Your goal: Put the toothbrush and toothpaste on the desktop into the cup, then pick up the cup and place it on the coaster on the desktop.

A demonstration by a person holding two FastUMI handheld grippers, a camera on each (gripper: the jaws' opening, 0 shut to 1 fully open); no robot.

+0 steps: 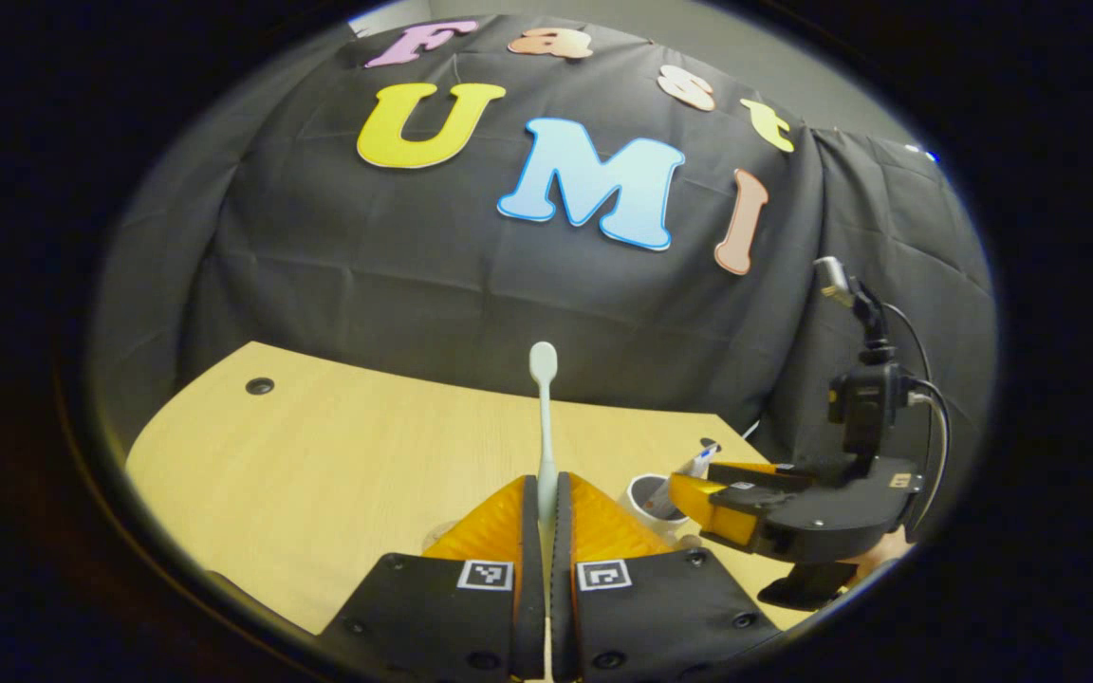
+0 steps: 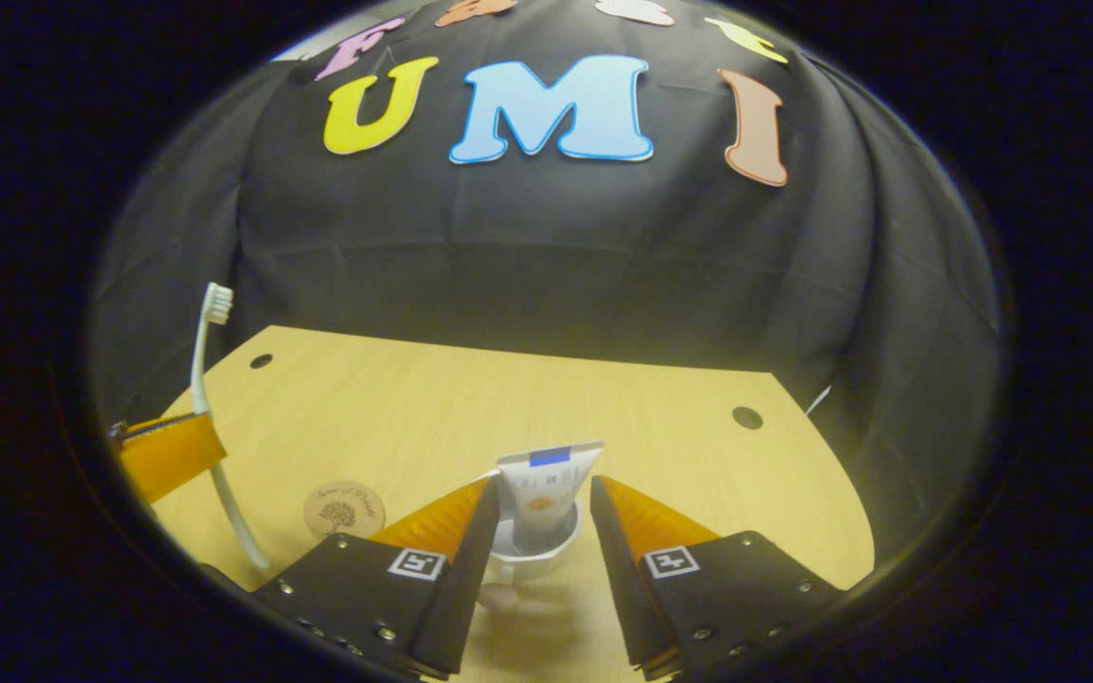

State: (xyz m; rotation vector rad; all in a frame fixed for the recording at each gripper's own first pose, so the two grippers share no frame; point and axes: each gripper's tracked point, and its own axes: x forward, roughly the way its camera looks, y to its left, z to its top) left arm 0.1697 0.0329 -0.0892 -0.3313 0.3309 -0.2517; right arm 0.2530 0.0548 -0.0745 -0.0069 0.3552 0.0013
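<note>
My left gripper (image 1: 548, 479) is shut on the handle of a pale toothbrush (image 1: 544, 417), which points up and away with its head toward the wall. In the right gripper view the left gripper (image 2: 167, 455) holds that toothbrush (image 2: 203, 379) upright at the far left, above the table. The white cup (image 2: 532, 550) stands on the table with the toothpaste tube (image 2: 546, 484) upright inside it. My right gripper (image 2: 545, 484) is open, one finger on each side of the tube and cup. From the left gripper view, the cup (image 1: 649, 498) sits beside the right gripper (image 1: 727, 498). A round coaster (image 2: 344, 509) lies left of the cup.
The light wooden table (image 2: 603, 408) has small round cable holes (image 2: 748, 417) near its back corners. The black cloth wall stands close behind the table's far edge. A hand (image 1: 874, 550) holds the right gripper, whose cabled camera mast (image 1: 864, 379) rises above it.
</note>
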